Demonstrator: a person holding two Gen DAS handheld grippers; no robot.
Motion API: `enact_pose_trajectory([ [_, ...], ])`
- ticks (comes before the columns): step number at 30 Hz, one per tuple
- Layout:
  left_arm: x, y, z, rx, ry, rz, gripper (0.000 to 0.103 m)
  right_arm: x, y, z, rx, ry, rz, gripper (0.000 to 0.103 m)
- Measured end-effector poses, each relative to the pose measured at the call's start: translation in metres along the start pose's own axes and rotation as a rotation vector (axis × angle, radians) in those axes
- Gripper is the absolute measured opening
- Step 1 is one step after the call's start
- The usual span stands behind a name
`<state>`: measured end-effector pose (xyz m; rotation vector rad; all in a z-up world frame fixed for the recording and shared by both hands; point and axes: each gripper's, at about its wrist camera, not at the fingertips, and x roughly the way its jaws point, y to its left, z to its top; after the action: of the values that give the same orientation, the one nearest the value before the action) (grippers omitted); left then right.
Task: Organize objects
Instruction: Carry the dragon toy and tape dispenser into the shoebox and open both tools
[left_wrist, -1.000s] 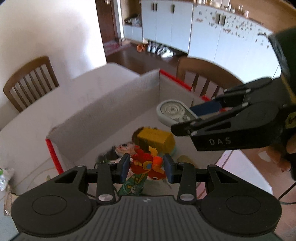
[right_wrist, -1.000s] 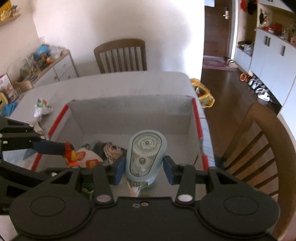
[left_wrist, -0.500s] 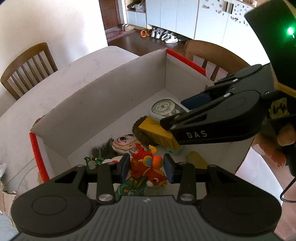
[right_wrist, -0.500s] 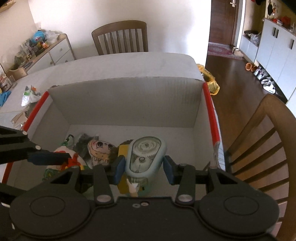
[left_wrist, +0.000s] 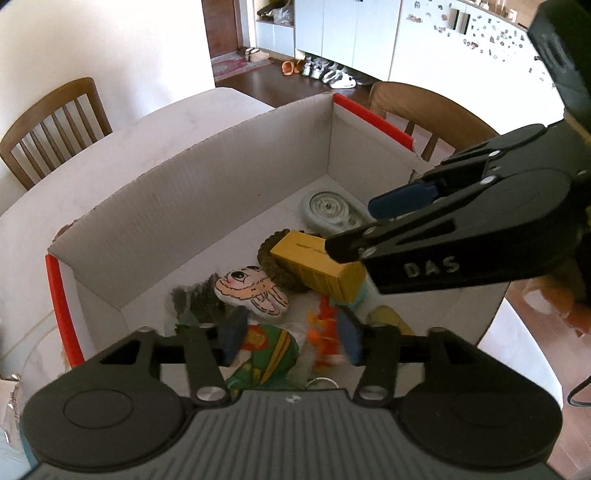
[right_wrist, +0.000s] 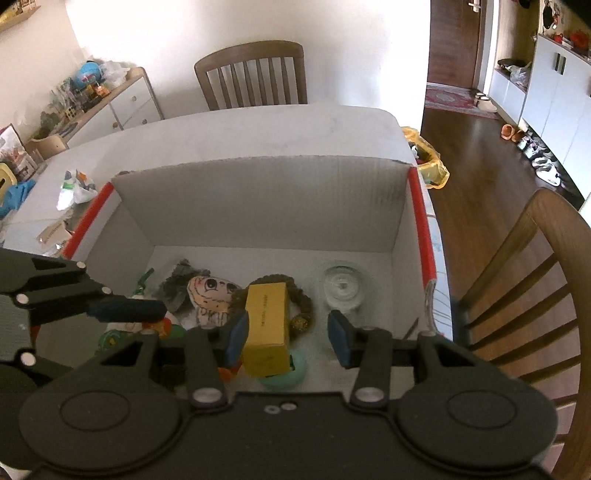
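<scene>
- Left black two-finger gripper (left_wrist: 288, 334): tilted steeply downward, blue-padded jaws just opened, pads clear of contents.
- Right black two-finger gripper (right_wrist: 288, 332): tilted steeply downward, jaws parted, gripping nothing.

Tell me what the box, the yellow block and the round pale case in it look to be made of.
Box: corrugated cardboard, matte grey-white, with a ragged torn top edge and red tape on the side rims.
Yellow block: probably a thin card carton, matte, with sharp folded edges and small print on top.
Pale case: likely moulded plastic, smooth, with a clear window over a ridged wheel.
</scene>
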<state>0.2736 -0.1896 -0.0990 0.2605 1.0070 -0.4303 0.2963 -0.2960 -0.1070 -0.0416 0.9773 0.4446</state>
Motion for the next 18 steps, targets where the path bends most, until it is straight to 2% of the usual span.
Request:
enact_pose_trajectory([
  [8, -0.009, 0.003, -0.008, -0.024, -0.020, -0.005, 0.060, -0.023, -0.003, 0.001, 0.016, -0.027, 0.021, 0.049],
  [10, -0.015, 0.004, -0.010, -0.032, -0.032, -0.005, 0.060, -0.030, -0.001, 0.000, 0.016, -0.042, 0.025, 0.053],
  [18, -0.045, 0.012, -0.015, -0.075, -0.102, -0.009, 0.060, -0.058, 0.012, -0.002, 0.005, -0.088, 0.033, 0.053],
])
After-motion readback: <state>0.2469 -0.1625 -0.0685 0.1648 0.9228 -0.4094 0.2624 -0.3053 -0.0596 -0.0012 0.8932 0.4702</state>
